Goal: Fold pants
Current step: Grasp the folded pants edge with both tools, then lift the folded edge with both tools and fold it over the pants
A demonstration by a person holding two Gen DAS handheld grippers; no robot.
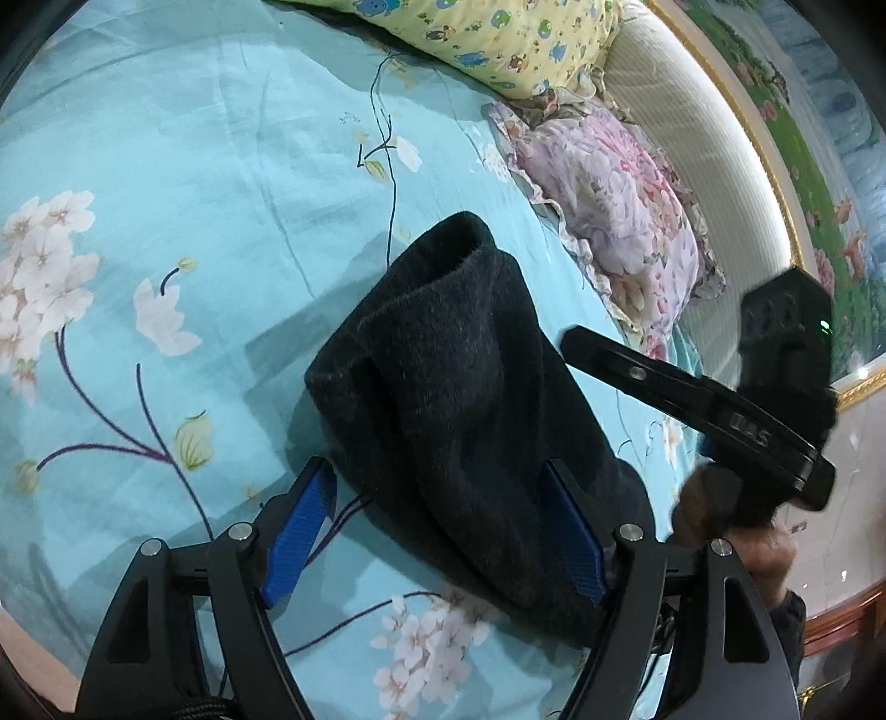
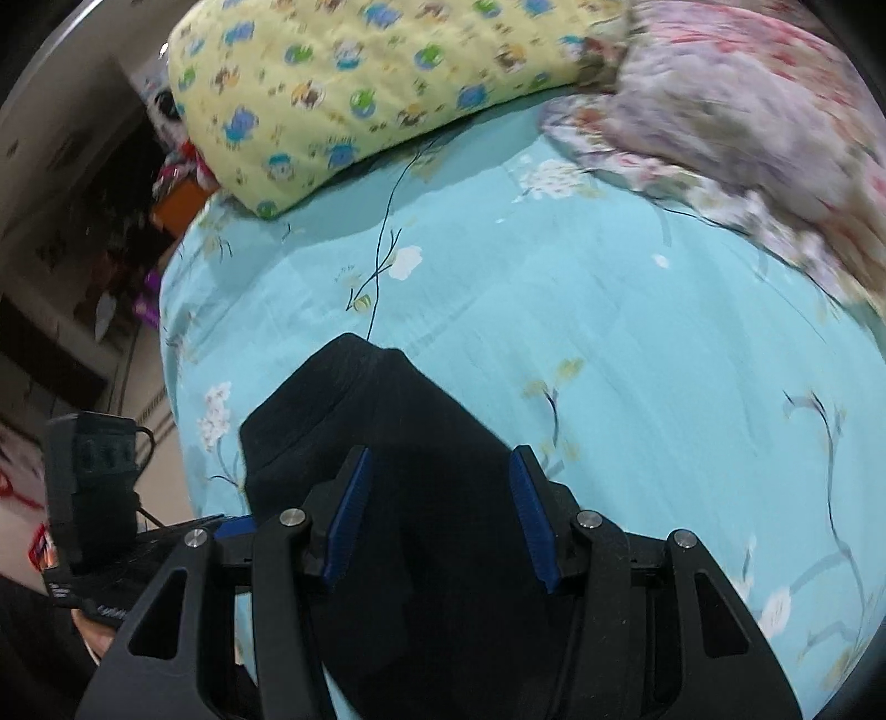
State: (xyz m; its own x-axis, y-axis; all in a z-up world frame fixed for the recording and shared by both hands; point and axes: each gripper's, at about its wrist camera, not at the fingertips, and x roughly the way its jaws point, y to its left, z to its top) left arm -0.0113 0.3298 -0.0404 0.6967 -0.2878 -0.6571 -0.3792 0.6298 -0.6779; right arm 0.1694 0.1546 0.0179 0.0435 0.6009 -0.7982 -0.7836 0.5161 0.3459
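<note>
The dark, nearly black pants lie folded into a thick bundle on the turquoise floral bedsheet. My left gripper is open, its blue pads on either side of the bundle's near part. In the right wrist view the pants fill the lower middle. My right gripper is open over them, its blue pads apart. The right gripper's body also shows at the right of the left wrist view. The left gripper's body shows at the lower left of the right wrist view.
A yellow cartoon-print pillow and a pink floral pillow lie at the head of the bed. A cream padded headboard with a gold rim curves behind. The bed's left edge drops to a cluttered floor.
</note>
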